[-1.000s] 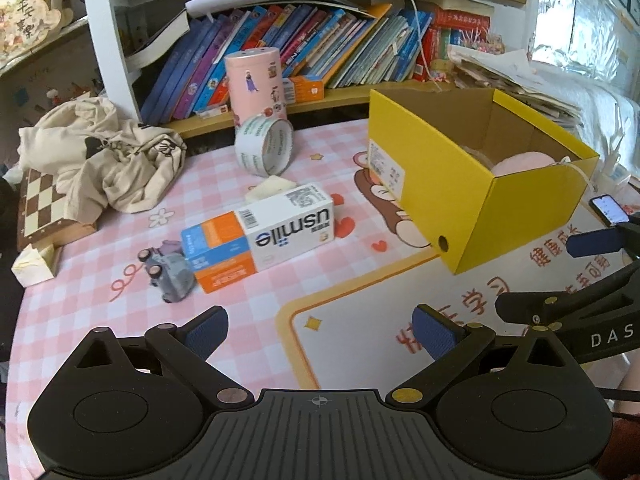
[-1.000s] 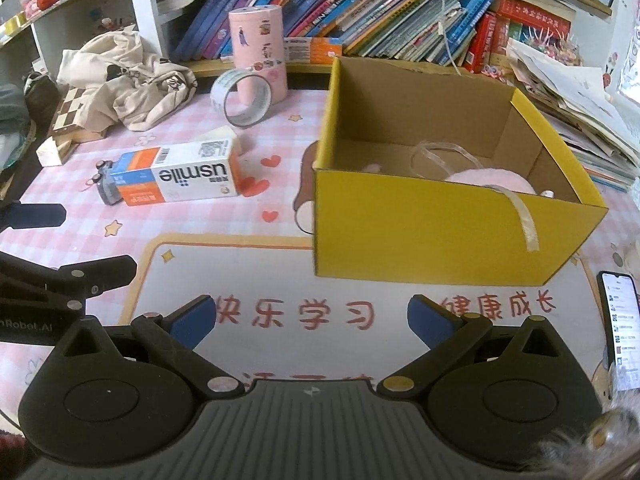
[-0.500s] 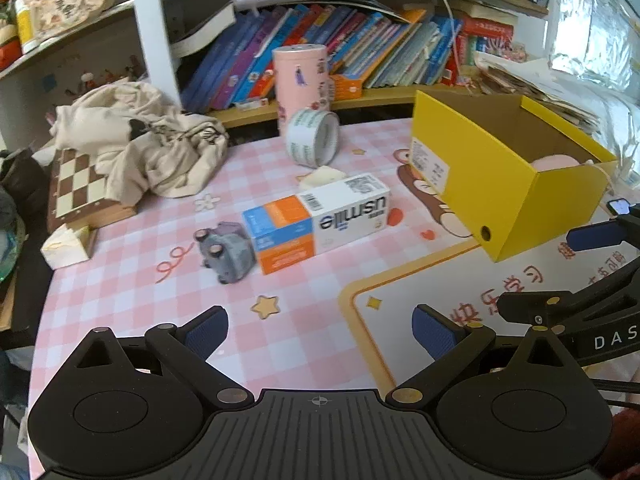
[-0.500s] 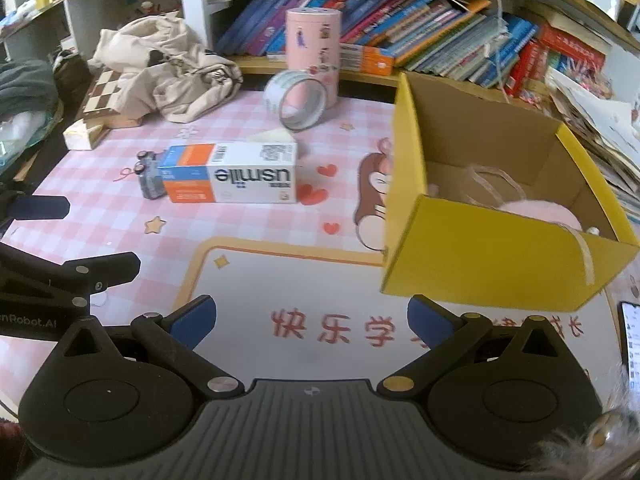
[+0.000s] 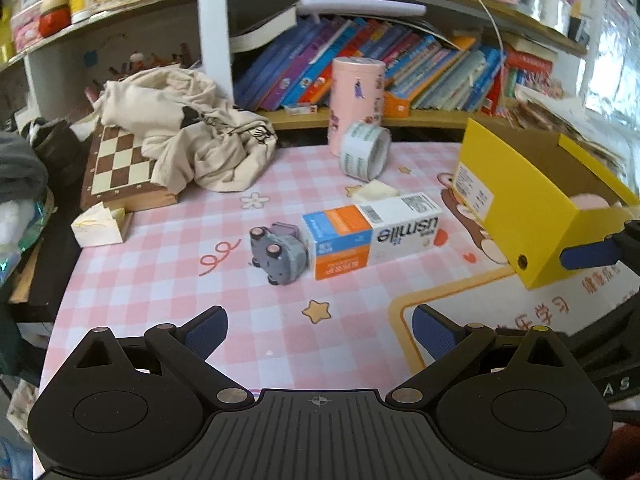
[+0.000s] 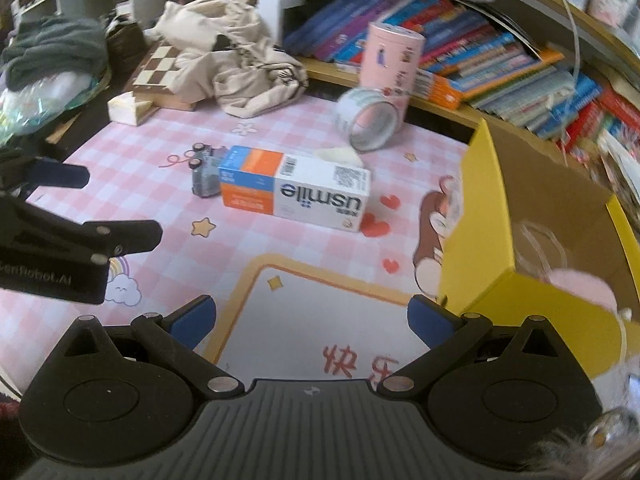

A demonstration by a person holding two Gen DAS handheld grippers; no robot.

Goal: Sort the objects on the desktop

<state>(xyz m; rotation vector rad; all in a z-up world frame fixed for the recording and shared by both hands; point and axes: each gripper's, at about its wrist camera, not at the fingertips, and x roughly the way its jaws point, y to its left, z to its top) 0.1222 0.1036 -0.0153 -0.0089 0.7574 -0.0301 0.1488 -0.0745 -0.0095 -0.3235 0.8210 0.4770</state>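
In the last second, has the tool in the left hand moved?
Yes. The left gripper has swung left: in its own view the yellow box has slid to the right edge, and the chessboard has come further into sight.

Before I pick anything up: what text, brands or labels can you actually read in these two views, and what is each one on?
"usmile": toothbrush box, printed upside down on its white side.
"快": desk mat, red character.
"Robot.AI": left gripper's body, partly cut off, in the right wrist view.
"AS": right gripper's body, cut off, in the left wrist view.
Too small or blurred: barcodes, yellow box label, tape roll print, book spines.
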